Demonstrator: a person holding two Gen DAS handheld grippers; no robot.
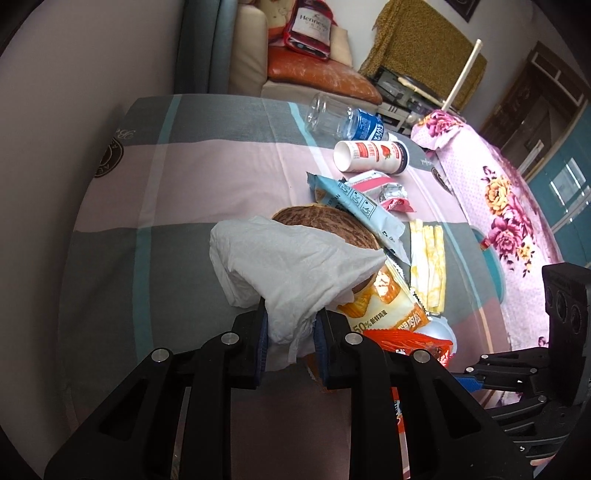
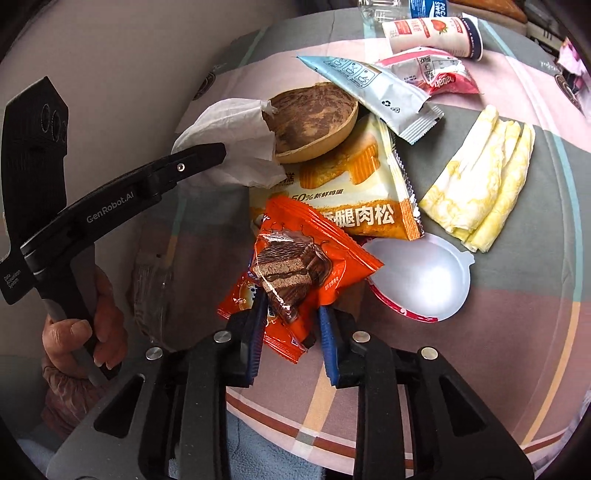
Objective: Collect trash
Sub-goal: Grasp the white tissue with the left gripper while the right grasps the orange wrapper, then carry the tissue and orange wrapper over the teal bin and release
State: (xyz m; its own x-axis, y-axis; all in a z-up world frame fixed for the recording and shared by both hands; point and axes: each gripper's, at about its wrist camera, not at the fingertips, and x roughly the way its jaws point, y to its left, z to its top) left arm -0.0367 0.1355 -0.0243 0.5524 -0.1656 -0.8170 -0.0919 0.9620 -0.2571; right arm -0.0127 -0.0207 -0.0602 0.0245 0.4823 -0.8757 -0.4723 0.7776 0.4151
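A crumpled white tissue (image 1: 288, 258) is pinched between the blue pads of my left gripper (image 1: 290, 332), which is shut on it. The tissue drapes over a brown wooden bowl (image 1: 325, 225). In the right wrist view my right gripper (image 2: 291, 325) is shut on an orange chocolate-wafer wrapper (image 2: 295, 273) at the near side of the trash pile. The left gripper (image 2: 218, 151) reaches in from the left, side-on, with a person's hand (image 2: 85, 332) on its handle. The right gripper (image 1: 469, 373) shows low at the right edge of the left wrist view.
On the plaid cloth (image 1: 184, 177) lie a yellow snack packet (image 2: 351, 177), a light blue wrapper (image 2: 369, 88), a translucent lid (image 2: 421, 277), a yellow-stained folded tissue (image 2: 480, 177), a pink wrapper (image 2: 432, 70), a yoghurt bottle (image 2: 432, 33) and a clear bottle (image 1: 340, 120).
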